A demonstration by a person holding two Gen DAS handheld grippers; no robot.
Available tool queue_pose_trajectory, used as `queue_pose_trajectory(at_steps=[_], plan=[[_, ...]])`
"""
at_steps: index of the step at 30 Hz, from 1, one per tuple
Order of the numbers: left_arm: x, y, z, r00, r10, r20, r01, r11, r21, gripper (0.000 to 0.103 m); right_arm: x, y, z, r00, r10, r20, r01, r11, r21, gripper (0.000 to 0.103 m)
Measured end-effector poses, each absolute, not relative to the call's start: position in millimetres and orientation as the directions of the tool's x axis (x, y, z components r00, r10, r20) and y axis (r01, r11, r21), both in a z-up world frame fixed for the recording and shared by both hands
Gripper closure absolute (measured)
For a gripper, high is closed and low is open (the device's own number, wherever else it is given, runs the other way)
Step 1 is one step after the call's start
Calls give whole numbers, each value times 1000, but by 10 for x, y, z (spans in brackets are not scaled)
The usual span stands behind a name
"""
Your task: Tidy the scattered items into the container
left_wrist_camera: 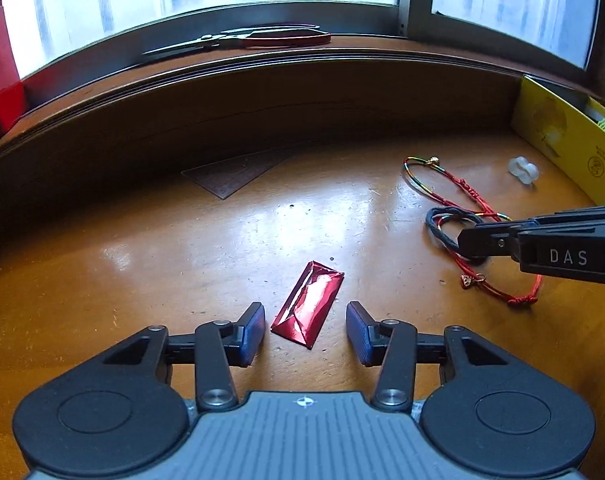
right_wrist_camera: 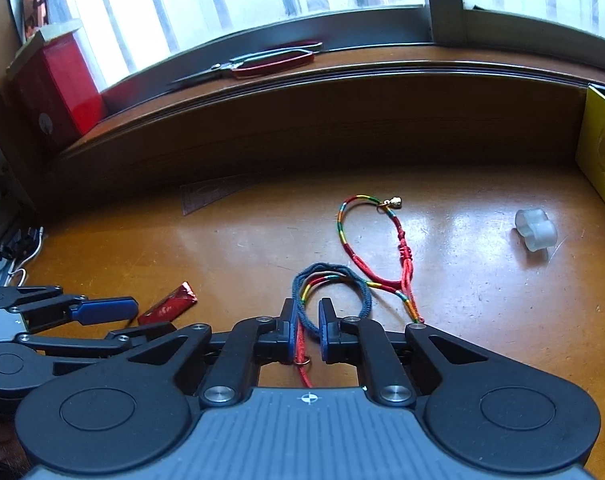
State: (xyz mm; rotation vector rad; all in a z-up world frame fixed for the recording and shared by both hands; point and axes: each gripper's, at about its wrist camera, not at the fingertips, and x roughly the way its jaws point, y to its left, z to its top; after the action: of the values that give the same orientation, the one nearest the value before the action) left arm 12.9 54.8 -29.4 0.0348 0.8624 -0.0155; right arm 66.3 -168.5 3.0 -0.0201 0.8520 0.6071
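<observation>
On the wooden table (left_wrist_camera: 142, 248), the yellow box (left_wrist_camera: 558, 140) stands beyond the right gripper (right_wrist_camera: 305, 328), whose jaws sit narrowly apart astride the dark cord loop (right_wrist_camera: 330, 272). The red foil wrapper (left_wrist_camera: 307, 305) lies untouched between the left gripper's (left_wrist_camera: 305, 330) spread fingers.

Each handheld tool shares 1 design. The left tool (left_wrist_camera: 305, 330) has a grey ribbed body with a small white crosshair mark at its front edge, flanked by 2 round black discs. From these, black linkage arms with triangular cut-outs and silver round rivets reach forward to 2 flat fingers (left_wrist_camera: 251, 334) faced with dark blue ribbed pads. The right tool (right_wrist_camera: 306, 328) matches it: grey ribbed body, white crosshair, black discs, silver rivets, blue-faced fingers (right_wrist_camera: 325, 330). Seen side-on from the left camera, its black casing carries white letters "DAS".
</observation>
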Motion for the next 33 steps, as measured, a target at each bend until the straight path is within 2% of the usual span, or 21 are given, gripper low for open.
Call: queue_pose_trajectory(at_steps=[4, 8, 9, 10, 12, 17, 18, 20, 22, 24, 29, 33], plan=[[153, 508, -303, 656, -20, -754, 56, 998, 22, 78, 676, -1599, 48, 511, 496, -702, -550, 816, 177, 86], [200, 465, -295, 654, -25, -756, 56, 998, 16, 79, 713, -1423, 15, 497, 500, -709, -594, 792, 142, 86], [201, 466, -288, 656, -27, -755, 53, 999, 10, 82, 722, -1403, 3, 499, 492, -713, -591, 795, 136, 86], [195, 467, -273, 662, -32, -749, 53, 999, 4, 96, 728, -1392, -3, 501, 486, -716, -586, 799, 133, 86], [204, 471, -256, 658, -40, -752, 50, 999, -10, 103, 731, -1401, -7, 500, 485, -717, -584, 801, 134, 86], [217, 499, -251, 659, -24, -752, 32, 999, -5, 103, 736, -1438, -39, 491, 472, -732, -573, 808, 137, 85], [216, 511, -251, 658, -24, -752, 29, 1000, -6, 102, 730, -1445, -38, 492, 472, -731, -570, 810, 138, 88], [201, 535, -244, 656, -20, -755, 24, 1000, -6, 97, 718, -1475, -26, 502, 467, -728, -560, 817, 138, 94], [157, 575, -228, 653, -10, -757, 8, 1000, -6, 88, 700, -1523, 1, 522, 465, -715, -545, 827, 141, 95], [97, 644, -218, 645, -10, -764, -2, 1000, -15, 83, 678, -1577, 30, 532, 464, -708, -534, 833, 145, 96], [74, 685, -249, 635, -34, -772, -7, 999, -50, 83, 632, -1743, 78, 549, 465, -694, -489, 853, 184, 96], [87, 498, -248, 628, -142, -765, 81, 990, -117, 83, 549, -1894, 113, 542, 473, -694, -475, 854, 211, 96]])
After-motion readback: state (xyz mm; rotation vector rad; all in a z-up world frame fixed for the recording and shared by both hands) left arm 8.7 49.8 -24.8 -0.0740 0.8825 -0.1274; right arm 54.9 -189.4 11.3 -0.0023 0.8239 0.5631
